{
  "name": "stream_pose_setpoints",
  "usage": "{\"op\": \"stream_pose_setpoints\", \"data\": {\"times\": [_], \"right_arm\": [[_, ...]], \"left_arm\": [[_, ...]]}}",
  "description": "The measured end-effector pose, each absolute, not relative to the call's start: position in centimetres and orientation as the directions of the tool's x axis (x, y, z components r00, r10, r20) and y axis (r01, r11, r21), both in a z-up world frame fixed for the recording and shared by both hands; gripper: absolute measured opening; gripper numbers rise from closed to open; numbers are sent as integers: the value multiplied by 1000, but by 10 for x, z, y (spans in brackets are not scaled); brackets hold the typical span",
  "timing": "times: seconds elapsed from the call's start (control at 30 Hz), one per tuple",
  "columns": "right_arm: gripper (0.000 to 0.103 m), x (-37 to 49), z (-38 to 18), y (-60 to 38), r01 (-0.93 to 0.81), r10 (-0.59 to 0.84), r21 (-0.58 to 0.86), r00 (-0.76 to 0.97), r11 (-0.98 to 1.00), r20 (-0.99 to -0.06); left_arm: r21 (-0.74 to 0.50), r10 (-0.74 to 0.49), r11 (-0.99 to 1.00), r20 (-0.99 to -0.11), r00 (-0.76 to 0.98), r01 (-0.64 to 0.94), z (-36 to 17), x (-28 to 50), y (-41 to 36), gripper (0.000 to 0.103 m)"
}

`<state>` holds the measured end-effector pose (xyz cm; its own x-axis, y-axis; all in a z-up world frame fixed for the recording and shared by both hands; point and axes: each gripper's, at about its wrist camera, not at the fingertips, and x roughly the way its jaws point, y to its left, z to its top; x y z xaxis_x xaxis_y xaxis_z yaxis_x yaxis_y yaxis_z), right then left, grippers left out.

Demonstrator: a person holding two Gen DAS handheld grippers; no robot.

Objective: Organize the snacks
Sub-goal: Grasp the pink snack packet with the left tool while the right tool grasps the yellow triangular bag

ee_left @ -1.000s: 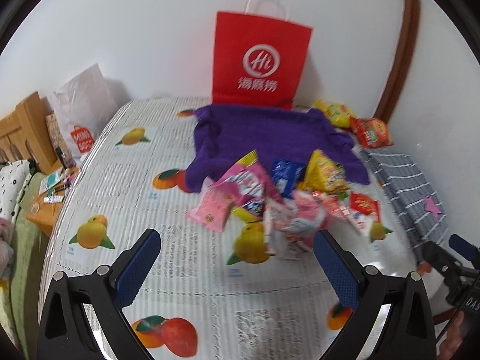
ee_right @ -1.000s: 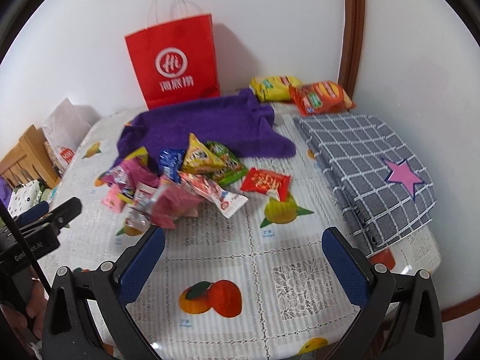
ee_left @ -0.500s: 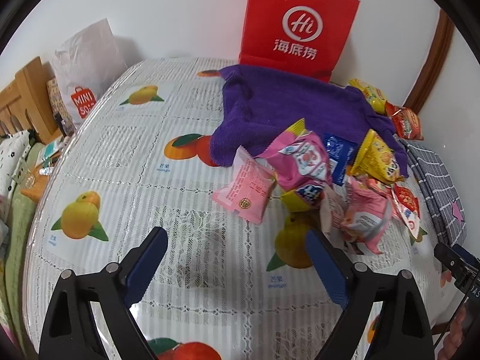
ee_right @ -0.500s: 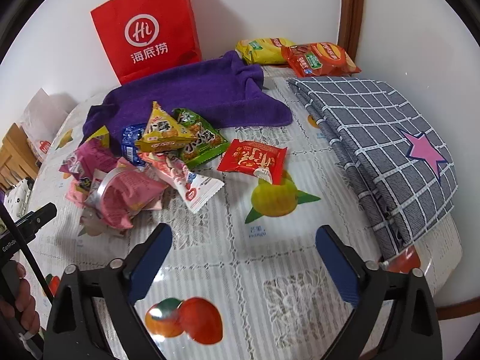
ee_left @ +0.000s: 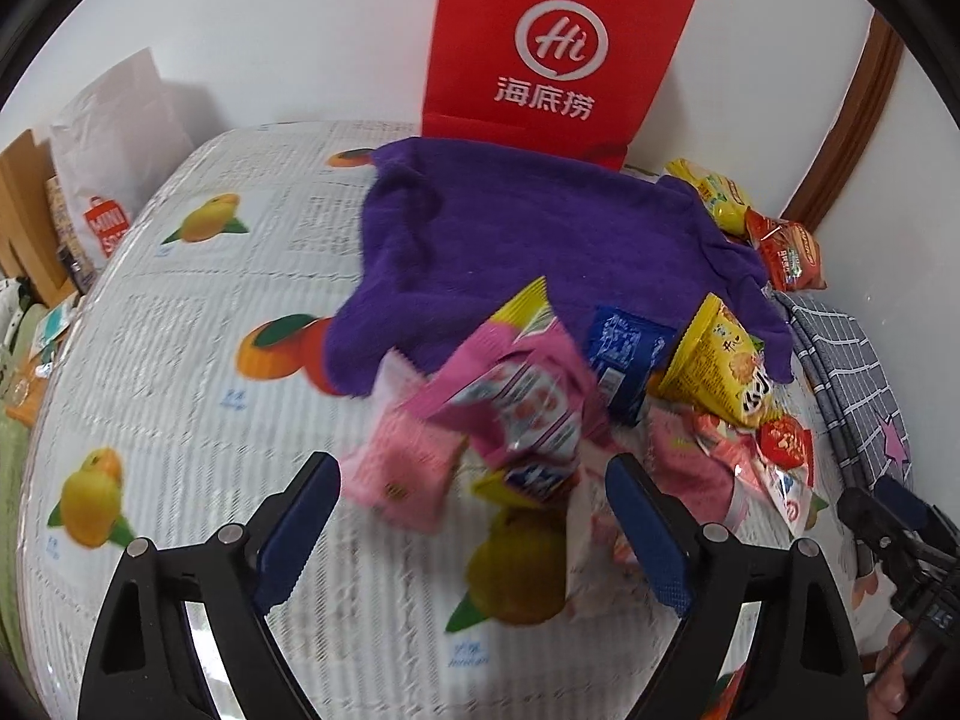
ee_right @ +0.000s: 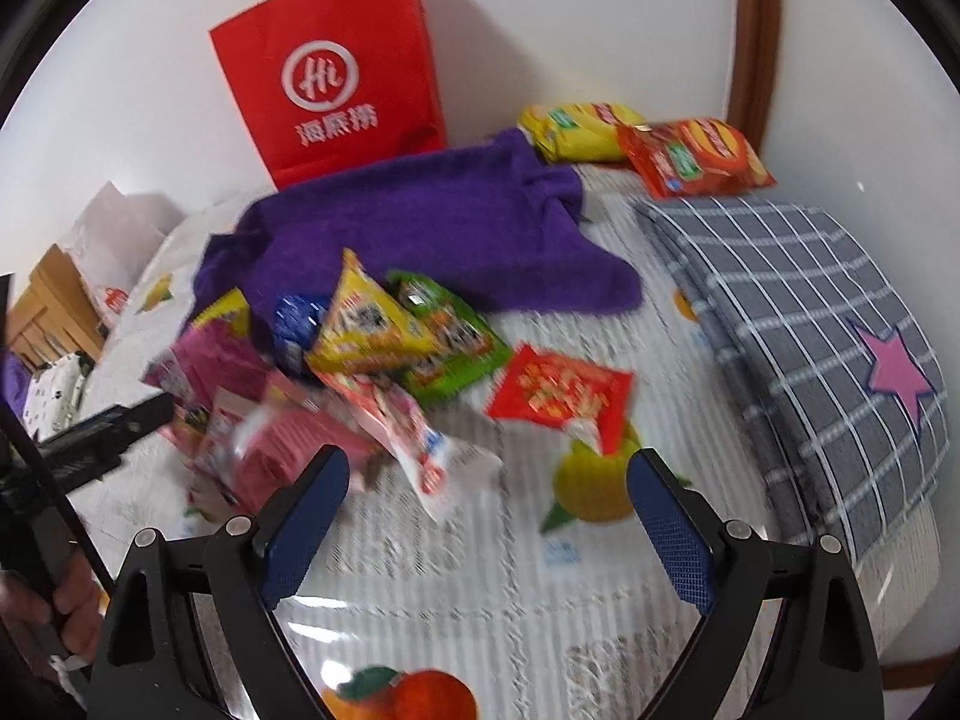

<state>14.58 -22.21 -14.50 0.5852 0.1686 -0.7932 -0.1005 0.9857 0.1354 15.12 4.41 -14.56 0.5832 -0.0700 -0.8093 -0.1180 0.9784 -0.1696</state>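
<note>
A heap of snack packets lies on the fruit-print tablecloth [ee_left: 180, 360]. In the left wrist view, pink packets [ee_left: 516, 402], a blue packet [ee_left: 624, 354] and a yellow triangular packet [ee_left: 717, 366] lie just ahead of my open, empty left gripper [ee_left: 474, 480]. In the right wrist view, a red packet [ee_right: 561, 393], a green packet [ee_right: 447, 336] and a white-and-pink packet [ee_right: 414, 426] lie just beyond my open, empty right gripper [ee_right: 489, 477]. A red paper bag [ee_left: 552, 54] stands against the back wall; it also shows in the right wrist view [ee_right: 330, 72].
A purple towel [ee_right: 432, 222] lies behind the heap. A yellow bag [ee_right: 576, 129] and an orange-red bag [ee_right: 696, 159] lie at the back right corner. A folded grey checked cloth [ee_right: 810, 312] covers the right side. A white shopping bag [ee_left: 108, 138] stands at the left.
Both grippers have moved forward and lower toward the snack heap, which now looks larger and closer. Both stay open.
</note>
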Motion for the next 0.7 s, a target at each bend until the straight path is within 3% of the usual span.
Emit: {"op": "stream_pose_setpoints", "data": {"times": [0.53,0.7], "right_arm": [[93,216,-148,-182,-199,306,233,579,952,-755],[81,231,-167,-168,-225,311,225,516,948,-798]], "left_arm": [[-200,-108,974,-816,568,-102,-165,185,46,89],[-186,-113,980,-809,577,-69,-168,189,41,88]]}}
